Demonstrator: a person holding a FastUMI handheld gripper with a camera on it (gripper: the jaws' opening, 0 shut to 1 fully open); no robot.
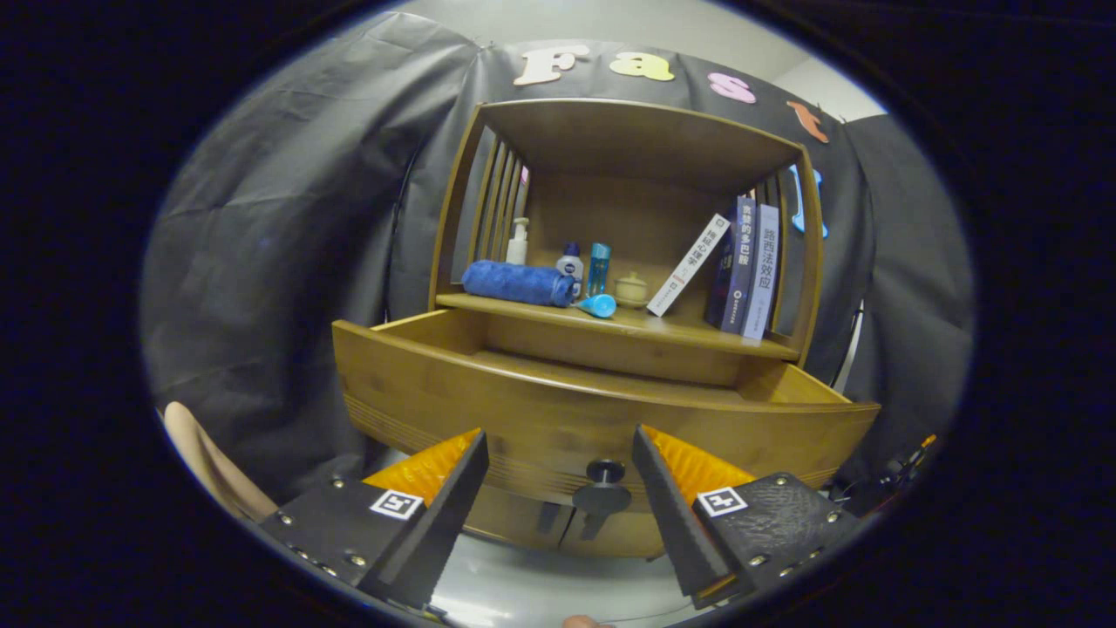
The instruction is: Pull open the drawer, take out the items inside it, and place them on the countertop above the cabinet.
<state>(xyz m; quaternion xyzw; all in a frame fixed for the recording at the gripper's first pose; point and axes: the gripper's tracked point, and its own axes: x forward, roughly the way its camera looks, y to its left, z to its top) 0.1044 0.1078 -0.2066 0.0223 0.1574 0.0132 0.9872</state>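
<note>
Gripper view: wooden cabinet [610,262] stands against the black cloth wall. Its drawer [558,410] is pulled out toward the camera, front panel wide and curved; the inside of the drawer is hidden behind that front panel, so its contents can't be told. Dark round knob [605,472] sits at the centre of the drawer front, low down. The claw [558,453] hangs just in front of the drawer front with its fingers spread apart, gripping nothing; the knob lies between the two fingertips, not touched by either.

Above the drawer is the cabinet's shelf surface, the desk [697,336]. On it, going from the drawer's left end to the right: a rolled blue towel [516,283] lying on its side, a white pump bottle [518,242] behind the towel, a small white bottle with a blue cap [570,262], a slim blue bottle [599,267] upright, a blue teardrop-shaped object [598,304] lying near the desk's front edge, a small cream lidded jar [631,289], a white book [688,264] leaning rightwards, and two upright books [751,270] against the cabinet's right side. A second dark knob shape [600,501] shows just under the drawer knob.
</note>
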